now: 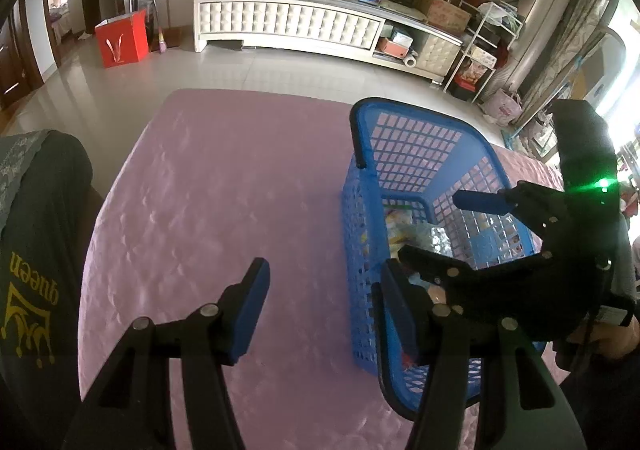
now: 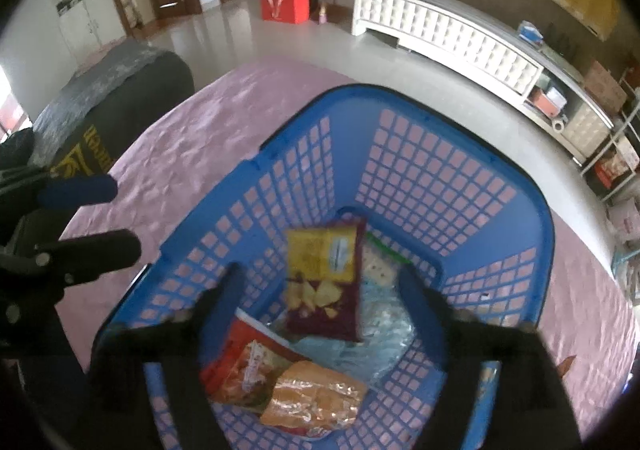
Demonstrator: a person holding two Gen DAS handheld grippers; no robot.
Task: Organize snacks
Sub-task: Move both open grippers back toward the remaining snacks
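A blue lattice basket (image 2: 448,185) stands on the pink tablecloth (image 2: 180,129) and holds several snack packets. A yellow and purple chip bag (image 2: 324,274) lies in the middle of it. A red packet (image 2: 240,362) and an orange foil packet (image 2: 316,398) lie nearer. My right gripper (image 2: 320,294) hangs open above the basket; the chip bag shows between its fingers, untouched by the pads. The same basket (image 1: 404,153) sits to the right in the left wrist view, with the right gripper (image 1: 452,234) over it. My left gripper (image 1: 324,306) is open beside the basket's left wall, holding nothing.
A person's dark garment (image 1: 36,282) with yellow print sits close at the table's left edge. Beyond the table lies pale tiled floor (image 1: 200,65), with a long white cabinet (image 1: 288,21), a red box (image 1: 122,37) and a cluttered wire shelf (image 1: 480,49) at the back.
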